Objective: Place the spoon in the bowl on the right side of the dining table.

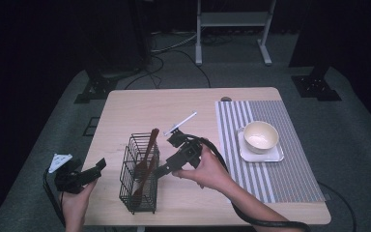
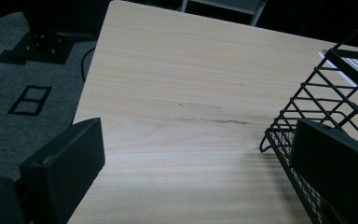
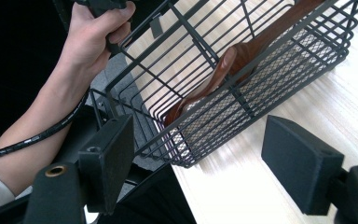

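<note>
Nearest the camera in the high view are your own hands: your left hand (image 1: 75,205) comes in at the bottom left corner, holding the left gripper (image 1: 95,168) just off the near left edge of the tabletop (image 1: 140,106). Its jaws stand wide apart and hold nothing; in the left gripper view they frame bare wood, with the corner of the black wire basket (image 2: 326,107) just beside the right jaw.

Your right hand (image 1: 207,169) sits near the middle of the tabletop with the right gripper (image 1: 160,170) pointed at the wire basket's (image 1: 139,174) right side, its tip just beside the wires. In the right gripper view its jaws are spread wide and empty, with the basket's (image 3: 242,88) lower corner between and beyond them.

The basket stands on the near left part of the tabletop. Inside it lies a dark wooden spoon (image 1: 146,159), its handle leaning up past the far rim; the right gripper view shows the spoon (image 3: 228,70) resting against the mesh.

A white pen-like stick (image 1: 181,123) lies just beyond your right gripper. A cream bowl (image 1: 260,137) sits on a white square plate (image 1: 270,154) on the striped placemat (image 1: 280,179) at the right.
</note>
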`<action>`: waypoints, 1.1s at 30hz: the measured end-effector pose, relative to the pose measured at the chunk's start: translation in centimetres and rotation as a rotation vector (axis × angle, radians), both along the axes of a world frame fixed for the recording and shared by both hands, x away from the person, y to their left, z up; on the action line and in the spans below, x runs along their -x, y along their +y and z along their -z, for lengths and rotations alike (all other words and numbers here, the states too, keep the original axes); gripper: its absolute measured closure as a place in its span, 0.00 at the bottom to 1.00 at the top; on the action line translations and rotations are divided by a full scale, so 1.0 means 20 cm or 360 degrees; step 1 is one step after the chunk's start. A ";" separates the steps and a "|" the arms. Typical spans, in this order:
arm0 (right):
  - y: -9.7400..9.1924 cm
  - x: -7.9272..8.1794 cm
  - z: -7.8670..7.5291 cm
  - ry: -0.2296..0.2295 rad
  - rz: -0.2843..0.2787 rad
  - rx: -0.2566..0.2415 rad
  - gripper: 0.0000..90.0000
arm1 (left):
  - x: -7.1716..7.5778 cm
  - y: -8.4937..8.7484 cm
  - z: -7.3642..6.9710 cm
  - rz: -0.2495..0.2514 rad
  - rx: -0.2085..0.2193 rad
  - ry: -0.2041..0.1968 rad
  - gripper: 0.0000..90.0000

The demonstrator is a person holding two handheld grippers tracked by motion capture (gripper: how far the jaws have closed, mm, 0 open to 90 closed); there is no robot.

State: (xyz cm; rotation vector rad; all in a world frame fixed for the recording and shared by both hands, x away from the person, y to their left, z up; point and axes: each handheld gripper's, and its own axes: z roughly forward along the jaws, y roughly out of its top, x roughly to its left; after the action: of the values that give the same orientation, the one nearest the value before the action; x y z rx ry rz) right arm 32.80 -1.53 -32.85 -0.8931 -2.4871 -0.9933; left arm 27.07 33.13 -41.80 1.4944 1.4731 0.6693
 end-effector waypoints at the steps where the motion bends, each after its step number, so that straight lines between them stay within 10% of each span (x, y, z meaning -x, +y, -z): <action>1: 0.00 0.00 0.00 0.0000 0.0000 0.0000 0.27 | 0.00 0.00 0.00 0.0000 0.0000 0.0000 0.03; 15: 0.08 -0.03 0.00 -0.0005 -0.0009 0.0036 0.28 | 0.00 0.00 0.00 -0.0002 0.0005 -0.0001 0.03; 33: 0.13 -0.09 0.01 -0.0004 0.0049 0.0049 0.63 | 0.00 0.01 0.00 -0.0010 0.0012 -0.0006 0.03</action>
State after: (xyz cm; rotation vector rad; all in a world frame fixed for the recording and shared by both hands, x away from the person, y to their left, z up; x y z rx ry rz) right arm 34.55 1.16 -32.98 -0.9430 -2.5041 -0.9688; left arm 27.06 33.24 -41.78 1.4824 1.4762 0.6692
